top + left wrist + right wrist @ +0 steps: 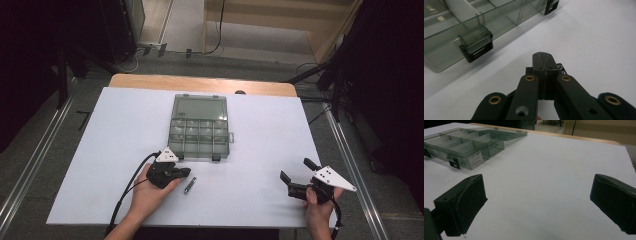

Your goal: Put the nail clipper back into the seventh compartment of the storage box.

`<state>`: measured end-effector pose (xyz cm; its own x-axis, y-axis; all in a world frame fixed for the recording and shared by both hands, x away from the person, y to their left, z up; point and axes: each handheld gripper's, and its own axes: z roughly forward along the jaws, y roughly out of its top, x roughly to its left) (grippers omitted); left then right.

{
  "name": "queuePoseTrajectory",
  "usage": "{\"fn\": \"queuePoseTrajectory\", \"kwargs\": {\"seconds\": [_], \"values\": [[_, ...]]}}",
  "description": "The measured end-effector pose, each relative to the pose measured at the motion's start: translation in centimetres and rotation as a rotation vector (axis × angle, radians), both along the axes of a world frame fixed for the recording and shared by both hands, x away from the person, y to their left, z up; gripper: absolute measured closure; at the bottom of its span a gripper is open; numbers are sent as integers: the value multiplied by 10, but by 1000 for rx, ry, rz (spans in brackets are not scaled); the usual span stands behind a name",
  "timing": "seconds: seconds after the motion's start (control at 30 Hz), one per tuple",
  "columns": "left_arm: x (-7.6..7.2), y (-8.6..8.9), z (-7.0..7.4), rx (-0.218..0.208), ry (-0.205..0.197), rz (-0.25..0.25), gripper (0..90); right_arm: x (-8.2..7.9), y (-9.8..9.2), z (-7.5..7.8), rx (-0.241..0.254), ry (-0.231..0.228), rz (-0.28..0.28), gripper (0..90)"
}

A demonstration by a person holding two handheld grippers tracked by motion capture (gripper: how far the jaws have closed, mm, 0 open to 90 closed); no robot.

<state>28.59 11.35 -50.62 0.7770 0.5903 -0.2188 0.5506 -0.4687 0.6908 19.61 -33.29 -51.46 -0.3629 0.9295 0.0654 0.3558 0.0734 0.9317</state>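
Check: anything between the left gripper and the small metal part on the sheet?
Nothing: in the high view bare white sheet separates the shut left gripper from the small metal part.

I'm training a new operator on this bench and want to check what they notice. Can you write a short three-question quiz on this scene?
1. True or false: the lid of the compartment box lies folded open.
2. Which gripper has its fingers spread apart: A) left gripper B) right gripper?
3. What lies on the white table just beside the left gripper, on the side toward the right gripper?

Key:
1. True; the lid lies flat behind the divided tray.
2. B; the left gripper's fingers are pressed together with nothing between them.
3. A small metal part, too small to identify further.
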Motion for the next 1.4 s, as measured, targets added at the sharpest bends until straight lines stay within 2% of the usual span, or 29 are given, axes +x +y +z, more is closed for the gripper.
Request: {"fn": "queuePoseTrajectory", "kwargs": {"seconds": [0.37, 0.9, 1.4], "values": [[-1, -12, -2, 29, -2, -15, 895, 0, 1, 0, -4, 2, 1, 6], [-3, -20, -3, 21, 12, -48, 895, 0, 1, 0, -11, 3, 0, 7], [-7, -30, -3, 17, 18, -98, 895, 0, 1, -1, -13, 4, -2, 8]]}}
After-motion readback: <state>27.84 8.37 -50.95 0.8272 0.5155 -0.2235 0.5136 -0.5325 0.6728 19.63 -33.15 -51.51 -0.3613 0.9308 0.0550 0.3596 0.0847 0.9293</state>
